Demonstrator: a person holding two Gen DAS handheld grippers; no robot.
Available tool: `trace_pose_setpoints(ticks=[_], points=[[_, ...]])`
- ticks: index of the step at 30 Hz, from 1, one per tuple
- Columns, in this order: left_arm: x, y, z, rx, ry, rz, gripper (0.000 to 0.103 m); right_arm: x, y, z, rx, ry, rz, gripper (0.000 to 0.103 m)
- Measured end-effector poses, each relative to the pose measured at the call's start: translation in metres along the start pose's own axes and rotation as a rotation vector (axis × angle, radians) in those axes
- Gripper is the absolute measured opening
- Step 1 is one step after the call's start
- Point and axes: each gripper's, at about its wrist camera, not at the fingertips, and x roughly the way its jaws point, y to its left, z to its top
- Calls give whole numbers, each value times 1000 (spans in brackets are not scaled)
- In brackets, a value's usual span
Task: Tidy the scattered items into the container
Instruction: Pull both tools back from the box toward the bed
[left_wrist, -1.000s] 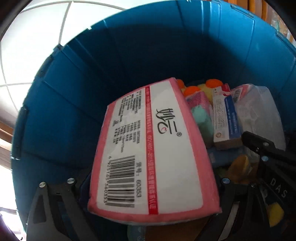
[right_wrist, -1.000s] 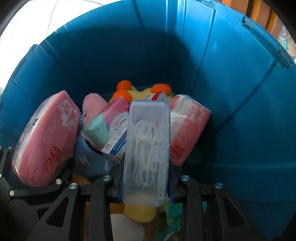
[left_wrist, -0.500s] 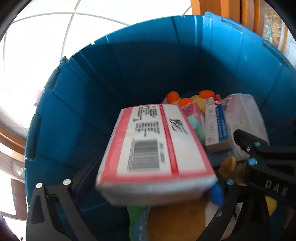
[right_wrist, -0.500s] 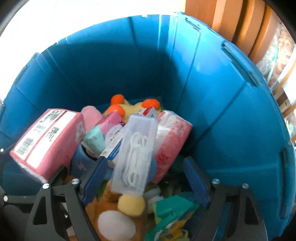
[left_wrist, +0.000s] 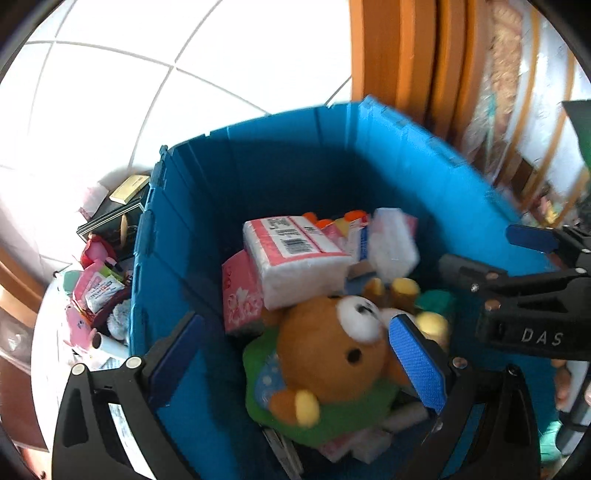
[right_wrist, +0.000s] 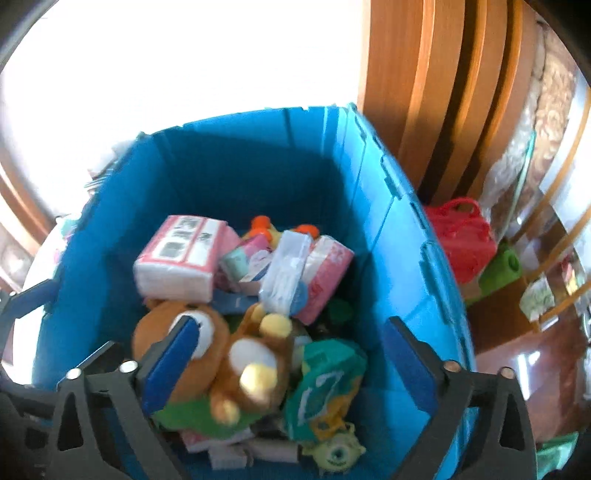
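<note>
I have both tools over the blue bin (left_wrist: 177, 258). My left gripper (left_wrist: 295, 350) stands wide and empty. My right gripper (right_wrist: 291, 354) is opening its jaws, nothing between them. The tissue pack (left_wrist: 295, 254) and floss box (right_wrist: 284, 277) lie inside on the heap, near the bear (left_wrist: 343, 354). More clutter (left_wrist: 96, 288) sits outside the bin's left wall. The risk, I judge: the tissue pack rests high and tilted, so a careless drop on top could slide it off, and a fast swing left could clip the rim.

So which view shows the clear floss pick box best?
The right wrist view: the floss pick box lies unobstructed among the packs in the blue bin, picks faintly visible. In the left wrist view it is a blurred white block.
</note>
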Motion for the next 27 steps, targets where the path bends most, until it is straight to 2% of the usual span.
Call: trace_pose_setpoints(ticks=[5,8,16,21,27], points=[[-47,-5,-28,5,-88,-58,102,-47,1,-28,16,-79,64,102],[-67,-4,-49,4,-126,-58,102,-62,2,-45,19,-104,102,103],[-104,19,-91,-8,-182,-55,102,-92,20,-81,50,-170,62,103],[-112,50,-115,-30,-186,-57,102,-103,51,-95,50,-185,68,103],[-130,127,-153,-79,-222,-45,102,-112,123,-105,44,-214,70,103]])
